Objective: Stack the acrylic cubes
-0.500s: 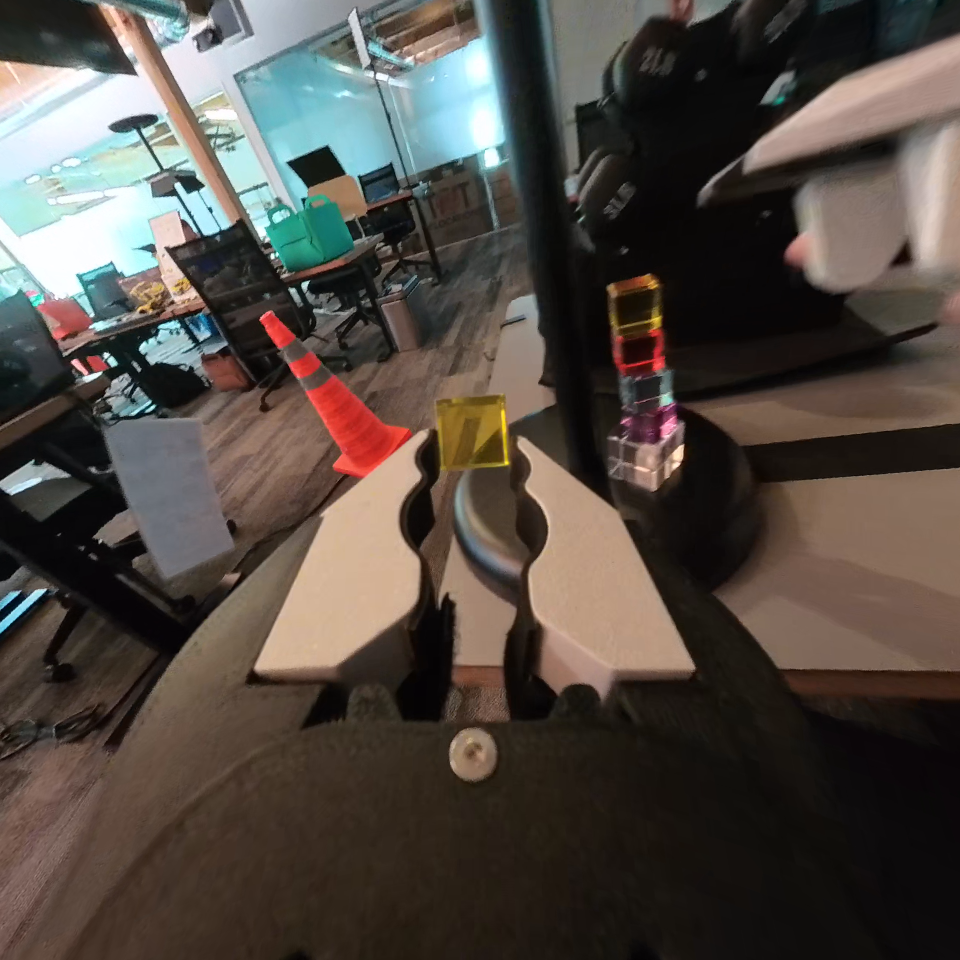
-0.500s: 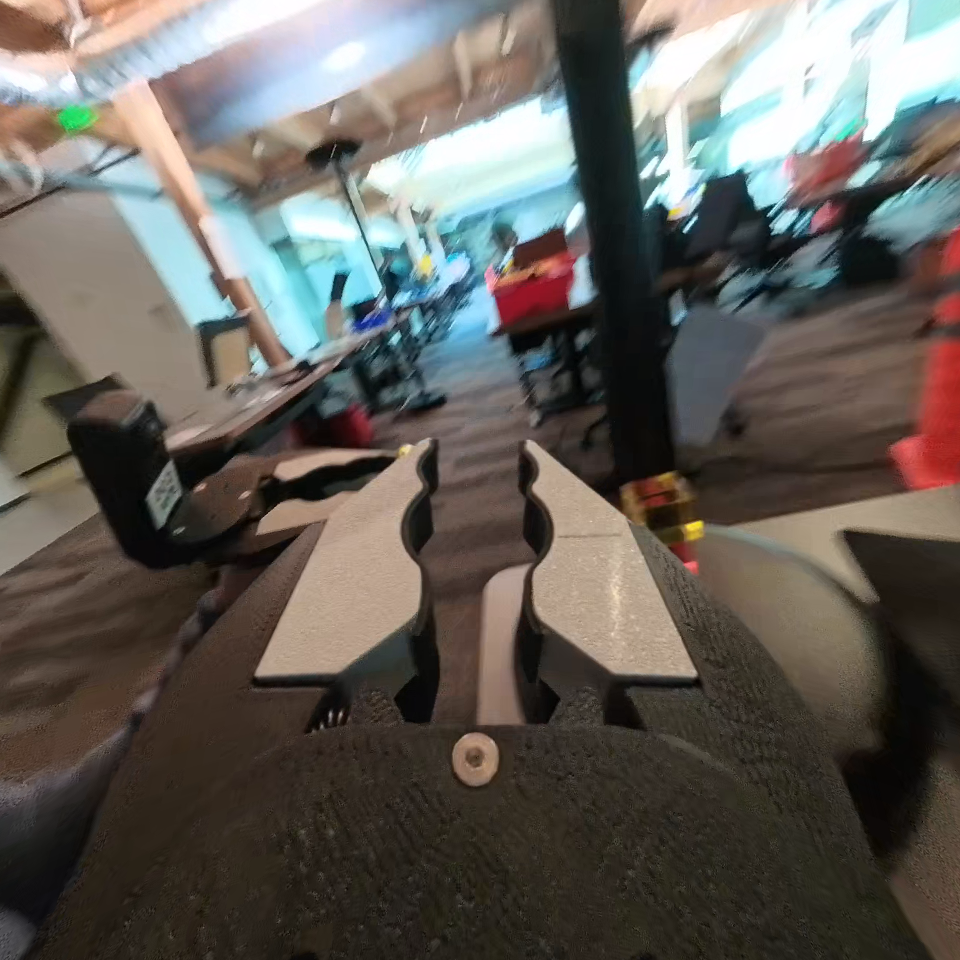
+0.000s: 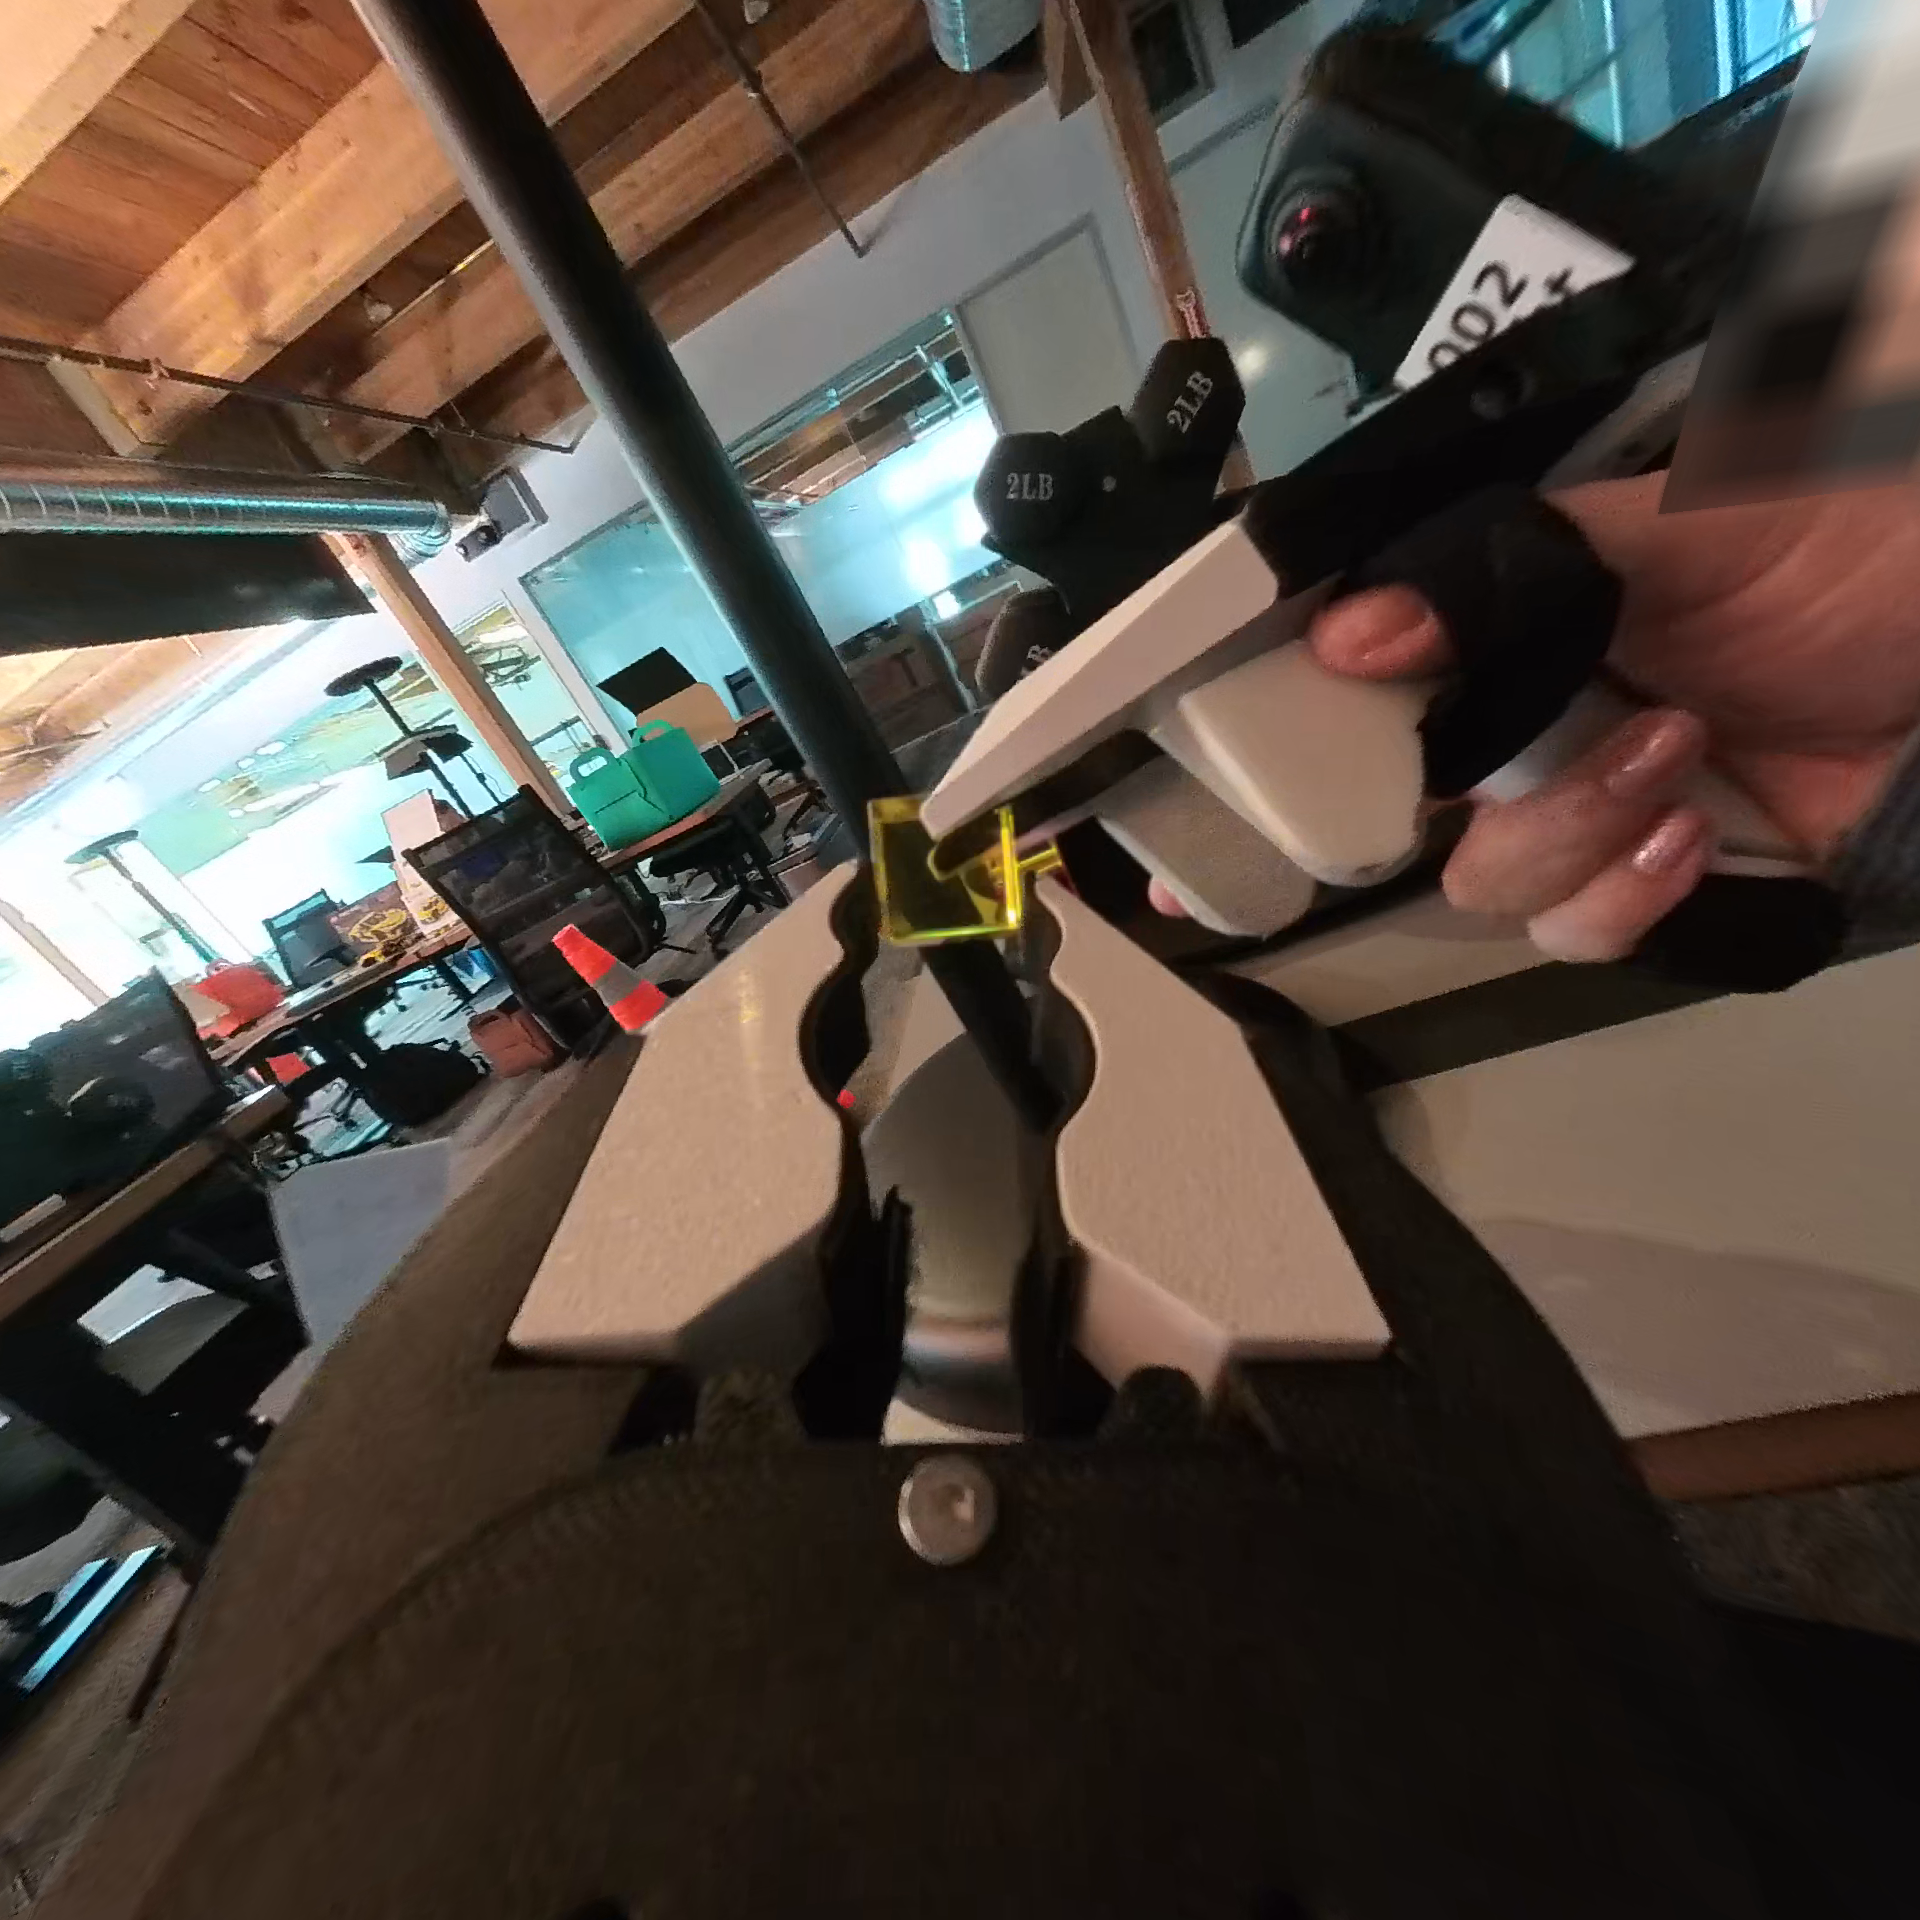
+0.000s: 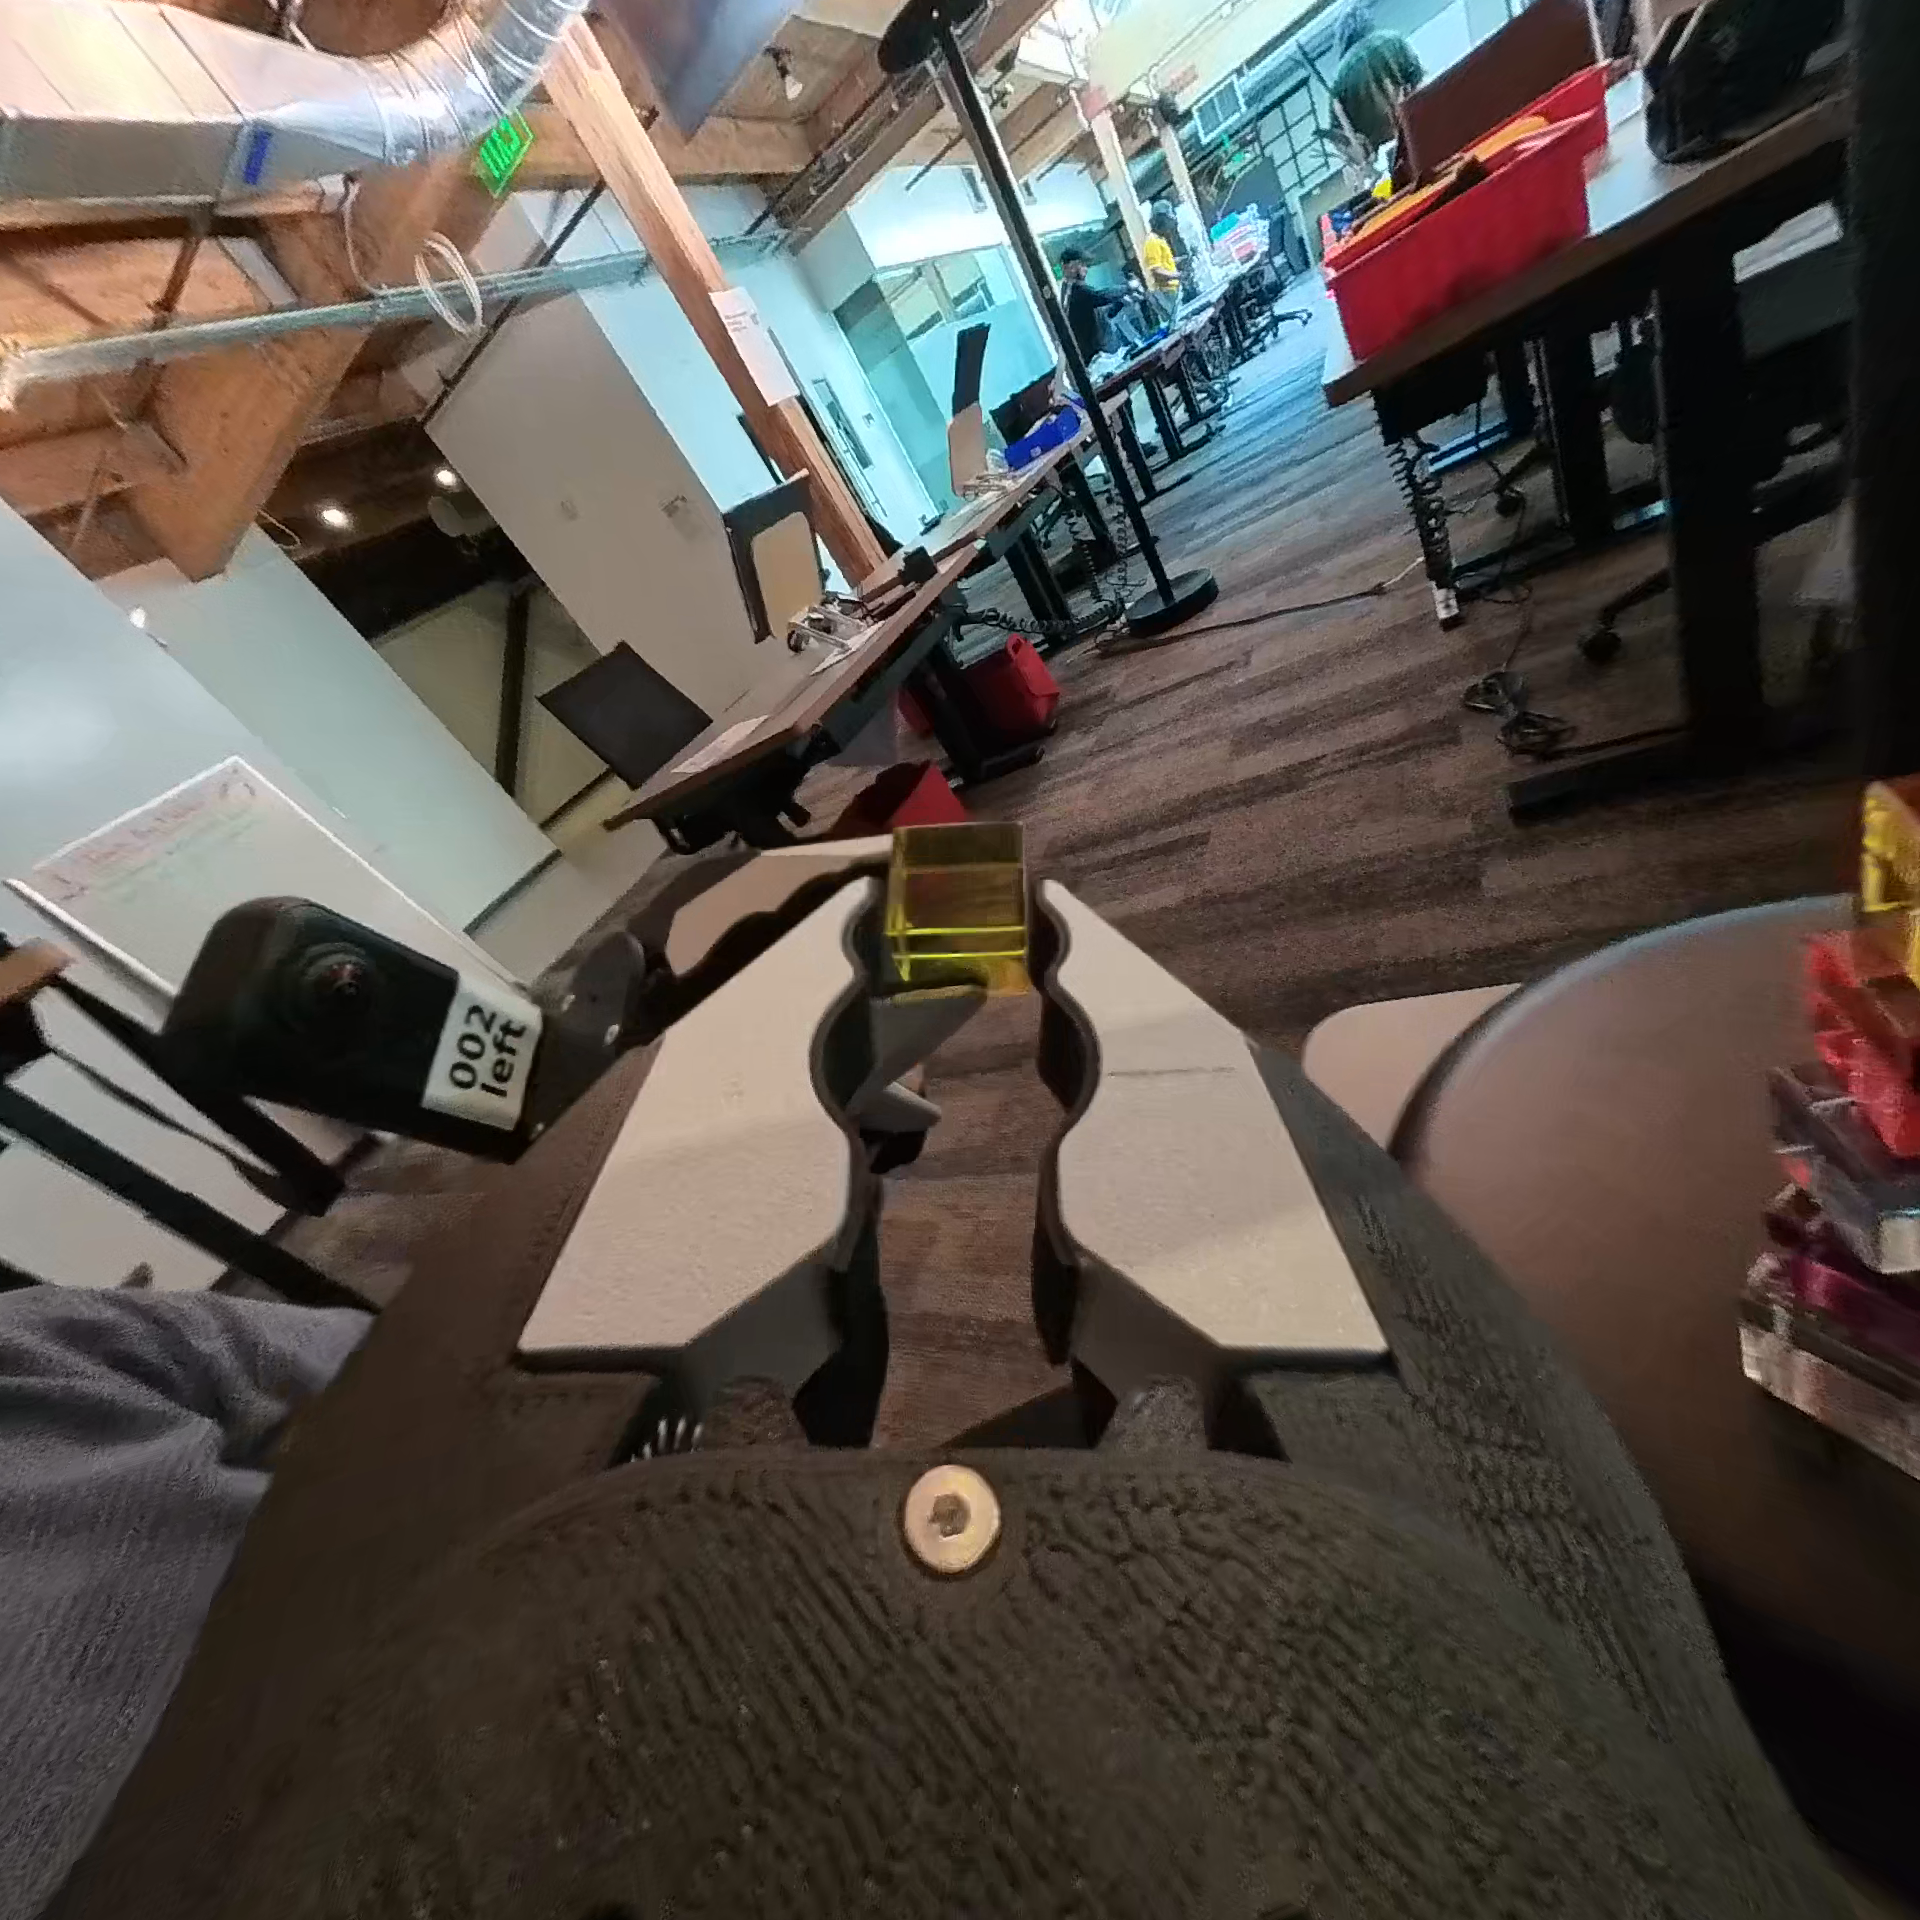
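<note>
A clear yellow cube sits between the fingertips of my left gripper, which is shut on it and holds it up in the air. My right gripper is shut on the same yellow cube, gripping the cube's other pair of faces. In the left wrist view the right gripper's fingers come in from the right, one above the cube and one below it. In the right wrist view the left gripper's fingers reach in from the left.
A stack of coloured clear cubes stands at the right edge on a round grey base. A black pole rises from that base behind the cube. A white table lies to the right. A hand holds the right gripper. Less than 4 cm separates the two grippers' tips.
My right gripper has come across to the cube in my left gripper and shut on it. My left gripper has tilted upward, and the stack has left its view.
</note>
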Demonstrator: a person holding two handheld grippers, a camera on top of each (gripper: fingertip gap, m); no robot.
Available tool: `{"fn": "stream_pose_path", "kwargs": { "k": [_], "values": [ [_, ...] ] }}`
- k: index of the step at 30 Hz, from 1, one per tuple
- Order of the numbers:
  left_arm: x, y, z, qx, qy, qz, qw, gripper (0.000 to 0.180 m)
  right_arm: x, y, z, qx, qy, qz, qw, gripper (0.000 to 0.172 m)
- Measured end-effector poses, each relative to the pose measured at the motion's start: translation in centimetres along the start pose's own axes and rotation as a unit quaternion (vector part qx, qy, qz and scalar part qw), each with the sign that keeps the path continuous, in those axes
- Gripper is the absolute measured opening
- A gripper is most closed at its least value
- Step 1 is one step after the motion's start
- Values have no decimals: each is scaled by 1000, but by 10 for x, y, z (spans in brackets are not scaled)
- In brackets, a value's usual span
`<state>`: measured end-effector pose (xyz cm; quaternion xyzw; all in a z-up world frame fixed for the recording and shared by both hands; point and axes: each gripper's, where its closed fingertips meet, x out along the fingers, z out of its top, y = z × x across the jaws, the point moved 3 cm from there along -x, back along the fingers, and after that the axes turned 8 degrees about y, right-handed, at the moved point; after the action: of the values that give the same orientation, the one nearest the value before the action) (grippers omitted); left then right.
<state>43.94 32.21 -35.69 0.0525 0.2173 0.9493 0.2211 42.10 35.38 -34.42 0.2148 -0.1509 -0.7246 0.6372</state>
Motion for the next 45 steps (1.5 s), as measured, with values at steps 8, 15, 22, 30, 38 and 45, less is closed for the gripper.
{"fn": "stream_pose_path", "kwargs": {
  "k": [8,15,22,30,38,45],
  "values": [
    [-1,12,-15,-66,-10,26,997,37,-47,-63,60,-129,38,-222,966,25],
    [-14,39,-42,-163,-3,56,985,50,-47,-103,63,-158,191,-282,927,25],
    [-18,47,-52,-190,3,54,980,53,-42,-111,56,-133,206,-267,932,25],
    [-14,41,-57,-197,12,39,980,53,-41,-112,52,-115,196,-254,940,26],
    [-13,39,-65,-202,23,36,979,55,-69,-82,66,-152,49,-293,943,47],
    [-5,33,-77,-216,37,23,975,55,-25,-103,-47,-157,28,-354,922,0]
  ]
}}
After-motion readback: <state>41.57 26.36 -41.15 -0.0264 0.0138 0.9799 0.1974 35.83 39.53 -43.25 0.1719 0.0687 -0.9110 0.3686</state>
